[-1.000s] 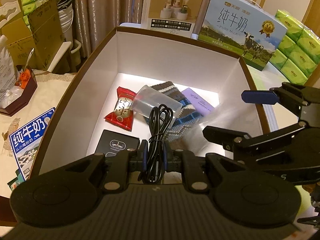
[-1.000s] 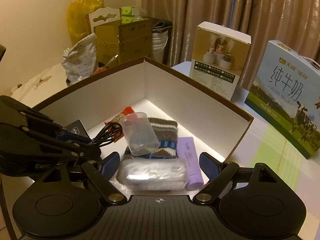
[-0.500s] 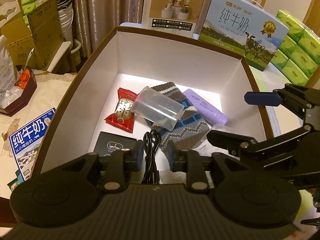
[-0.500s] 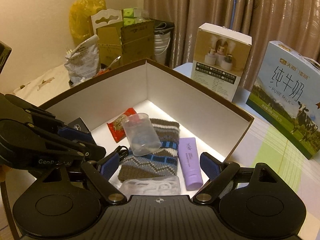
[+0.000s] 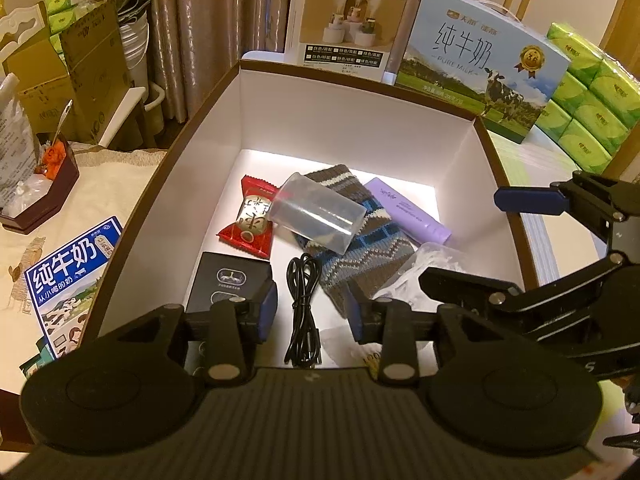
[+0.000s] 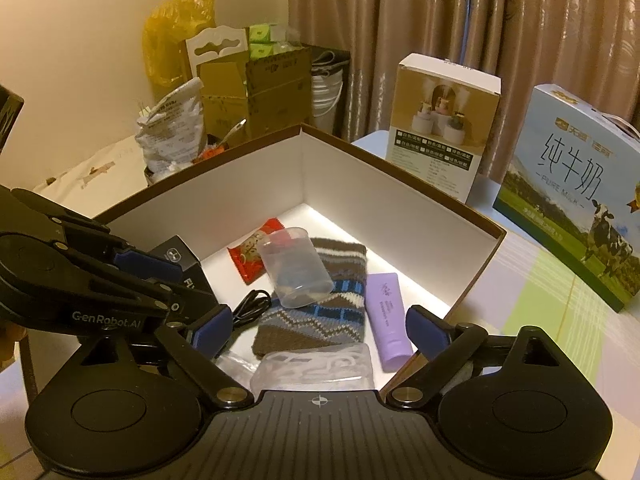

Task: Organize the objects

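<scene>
The open box [image 5: 360, 92] on the desk [image 6: 532, 300] holds a red snack packet [image 5: 250, 220], a clear cup [image 5: 318, 214] lying on a knitted pouch [image 5: 360, 252], a purple tube [image 5: 408, 210], a black carton [image 5: 226, 280], a clear bag [image 6: 316, 366] and a black cable [image 5: 302, 308]. The left tongs [image 5: 312, 310] are opening, pads clear of the cable lying on the box floor between them. The right tongs [image 6: 320, 332] are spreading wide above the clear bag, not touching it.
</scene>
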A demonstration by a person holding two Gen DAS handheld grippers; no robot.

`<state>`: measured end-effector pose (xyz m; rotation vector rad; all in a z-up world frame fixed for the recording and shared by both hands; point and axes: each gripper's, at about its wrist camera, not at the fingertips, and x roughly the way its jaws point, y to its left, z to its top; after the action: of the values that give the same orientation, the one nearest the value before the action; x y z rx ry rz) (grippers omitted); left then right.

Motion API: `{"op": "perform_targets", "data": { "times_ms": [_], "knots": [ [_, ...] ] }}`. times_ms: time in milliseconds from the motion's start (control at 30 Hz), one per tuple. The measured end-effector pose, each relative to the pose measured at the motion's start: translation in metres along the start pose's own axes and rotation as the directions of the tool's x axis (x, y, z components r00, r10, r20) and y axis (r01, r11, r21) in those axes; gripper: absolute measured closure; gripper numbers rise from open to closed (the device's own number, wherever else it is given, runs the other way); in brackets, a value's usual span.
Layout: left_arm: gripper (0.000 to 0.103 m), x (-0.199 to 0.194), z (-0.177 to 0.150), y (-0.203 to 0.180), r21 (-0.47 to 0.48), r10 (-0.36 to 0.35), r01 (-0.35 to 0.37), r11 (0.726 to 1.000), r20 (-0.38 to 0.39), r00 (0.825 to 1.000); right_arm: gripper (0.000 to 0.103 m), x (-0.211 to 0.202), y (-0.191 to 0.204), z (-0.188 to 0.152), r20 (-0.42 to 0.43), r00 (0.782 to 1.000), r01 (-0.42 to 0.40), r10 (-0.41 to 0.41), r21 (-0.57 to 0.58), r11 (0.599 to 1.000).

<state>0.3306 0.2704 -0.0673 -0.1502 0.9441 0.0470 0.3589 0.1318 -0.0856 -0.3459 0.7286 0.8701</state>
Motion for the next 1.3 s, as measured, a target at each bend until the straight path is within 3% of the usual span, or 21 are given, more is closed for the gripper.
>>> {"op": "perform_targets", "data": {
  "times_ms": [300, 467, 767, 967, 1300],
  "knots": [
    [0.063, -0.018, -0.003, -0.002, 0.003, 0.000, 0.000, 1.000, 0.022, 1.000, 0.010, -0.019, 0.005, -0.005, 0.016, 1.000, 0.003, -0.003, 0.029, 1.000],
    [0.042, -0.036, -0.007, -0.004, 0.005, 0.005, -0.005, 1.000, 0.043, 0.999, 0.006, -0.038, 0.008, -0.012, 0.033, 0.999, 0.011, -0.013, 0.075, 0.997],
    [0.018, -0.073, -0.015, -0.009, 0.038, -0.027, 0.023, 0.999, 0.105, 0.994, 0.002, -0.074, 0.023, -0.027, 0.058, 0.996, 0.061, -0.070, 0.148, 0.987],
    [0.009, -0.095, -0.028, -0.011, 0.067, -0.048, 0.040, 0.997, 0.131, 0.990, 0.002, -0.102, 0.033, -0.041, 0.076, 0.993, 0.072, -0.093, 0.245, 0.967],
    [0.004, -0.121, -0.051, -0.006, 0.095, -0.079, 0.067, 0.993, 0.138, 0.987, 0.002, -0.137, 0.047, -0.066, 0.066, 0.986, 0.111, -0.150, 0.399, 0.910]
  ]
}}
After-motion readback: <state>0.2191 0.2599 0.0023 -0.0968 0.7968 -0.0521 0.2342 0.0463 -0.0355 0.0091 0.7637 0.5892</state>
